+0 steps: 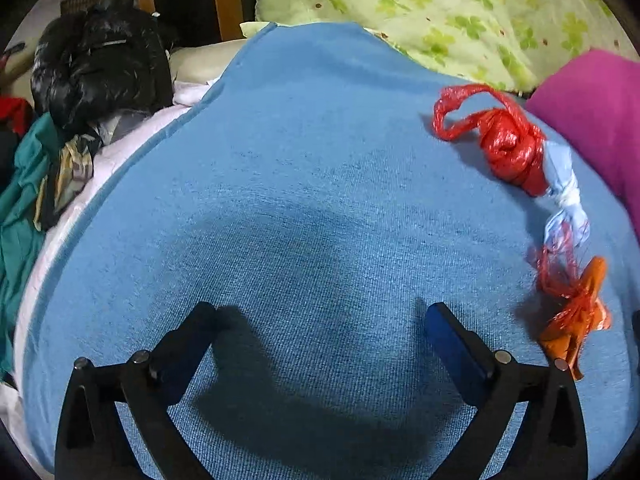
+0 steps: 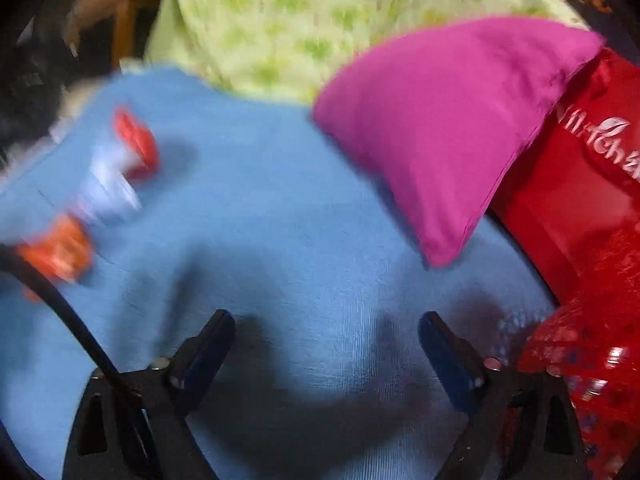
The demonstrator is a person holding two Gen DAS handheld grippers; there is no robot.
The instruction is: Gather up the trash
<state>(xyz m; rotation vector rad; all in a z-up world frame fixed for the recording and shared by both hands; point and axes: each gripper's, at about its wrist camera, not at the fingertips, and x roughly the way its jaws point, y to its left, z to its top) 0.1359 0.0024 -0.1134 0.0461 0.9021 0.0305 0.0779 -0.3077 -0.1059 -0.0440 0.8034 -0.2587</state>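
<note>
Trash: three knotted plastic bags lie in a loose line on the blue cloth (image 1: 304,208), toward its right side in the left wrist view.
Red bag (image 1: 508,148): tied into a tight bundle with a looped tail; farthest of the three, close to the pink cushion (image 1: 600,120).
Pale bag (image 1: 564,192): light blue-white, twisted, touching the red bag's near end.
Orange bag (image 1: 576,320): nearest of the three, just beside the left gripper's right finger; thin red strands run from it toward the pale bag.
Left gripper (image 1: 320,320): fingers spread wide over bare cloth, holding nothing; its shadow falls on the cloth between them.
Right gripper (image 2: 326,332): fingers likewise spread, empty, above the cloth; this view is motion-blurred.
Right view, trash: the same three bags appear at far left, blurred.
Red sack (image 2: 580,240): glossy, with white lettering, at right behind the pink cushion.
Surroundings: green clover-print blanket (image 1: 460,12) beyond the cloth; black jacket (image 1: 96,68) at upper left.
</note>
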